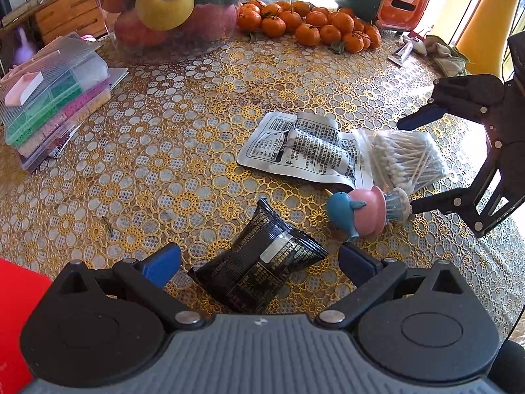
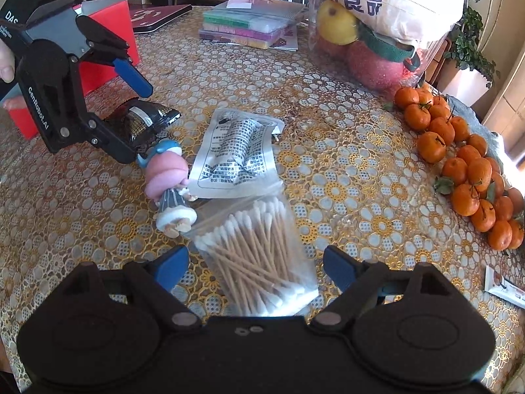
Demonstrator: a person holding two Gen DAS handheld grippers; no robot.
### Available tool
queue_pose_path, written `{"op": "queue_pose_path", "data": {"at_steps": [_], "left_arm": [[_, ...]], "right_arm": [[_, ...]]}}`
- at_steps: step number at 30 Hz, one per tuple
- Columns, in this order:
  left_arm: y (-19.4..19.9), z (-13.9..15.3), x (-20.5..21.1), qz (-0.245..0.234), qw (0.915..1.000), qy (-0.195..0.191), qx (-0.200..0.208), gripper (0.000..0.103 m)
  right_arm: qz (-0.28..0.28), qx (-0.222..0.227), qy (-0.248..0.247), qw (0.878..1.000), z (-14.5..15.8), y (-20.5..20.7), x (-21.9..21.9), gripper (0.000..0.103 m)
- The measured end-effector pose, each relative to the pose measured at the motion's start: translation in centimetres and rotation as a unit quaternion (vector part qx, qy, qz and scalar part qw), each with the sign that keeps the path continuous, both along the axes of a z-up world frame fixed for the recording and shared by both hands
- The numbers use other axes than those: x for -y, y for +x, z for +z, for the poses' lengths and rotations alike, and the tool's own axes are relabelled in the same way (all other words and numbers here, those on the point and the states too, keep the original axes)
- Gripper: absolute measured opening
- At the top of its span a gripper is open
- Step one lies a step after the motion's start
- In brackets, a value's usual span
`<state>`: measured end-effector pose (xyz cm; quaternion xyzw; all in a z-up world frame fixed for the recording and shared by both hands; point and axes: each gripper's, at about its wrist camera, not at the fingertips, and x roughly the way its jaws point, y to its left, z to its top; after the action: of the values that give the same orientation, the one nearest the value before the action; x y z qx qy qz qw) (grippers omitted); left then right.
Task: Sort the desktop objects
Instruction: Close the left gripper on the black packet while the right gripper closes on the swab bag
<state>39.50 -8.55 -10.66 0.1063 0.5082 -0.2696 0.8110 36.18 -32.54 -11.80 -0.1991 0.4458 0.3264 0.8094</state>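
On the tabletop (image 1: 157, 151), four loose items are grouped close together: a black packet (image 1: 262, 262), a white pouch (image 1: 295, 147), a swab bag (image 2: 259, 256) and a pink figurine (image 1: 364, 211) lying on its side. The left gripper (image 1: 259, 259) is held wide open with nothing gripped, its blue fingers (image 1: 162, 264) set either side of the black packet, which lies on the cloth between them. The right gripper (image 2: 256, 262) is likewise spread wide and empty, with the swab bag framed between its fingers (image 2: 175, 262). Whether either gripper touches the cloth cannot be told. The step in hand is judged to be a paired pick-up. The packet is best taken across its puffed middle rather than its crimped ends, and the slippery swab bag across the swab bundle, so that loose film is not pinched alone. The bag's upper edge lies just beside the pouch and the figurine's base, so a straight lift should be preferred to a drag. Little room is left between the two grippers, and the figurine lies in that gap. Open cloth is seen to the left of the packet and beyond the pouch. A red box (image 2: 108, 42) stands behind the left gripper, stacked plastic cases (image 1: 52, 98) farther off, and mandarins (image 2: 466, 170) line the right-hand edge.
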Motion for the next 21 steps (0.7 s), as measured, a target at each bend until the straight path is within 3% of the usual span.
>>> {"op": "queue_pose_path", "data": {"at_steps": [14, 21], "left_arm": [[-0.9, -0.5, 0.8, -0.031, 0.9992, 0.018, 0.017, 0.101], [-1.8, -0.2, 1.4, -0.054, 0.9979, 0.024, 0.026, 0.092]], "right_arm": [[0.003, -0.007, 0.02, 1.0, 0.0, -0.1, 0.4, 0.081], [0.009, -0.006, 0.024, 1.0, 0.3, -0.5, 0.5, 0.068]]}}
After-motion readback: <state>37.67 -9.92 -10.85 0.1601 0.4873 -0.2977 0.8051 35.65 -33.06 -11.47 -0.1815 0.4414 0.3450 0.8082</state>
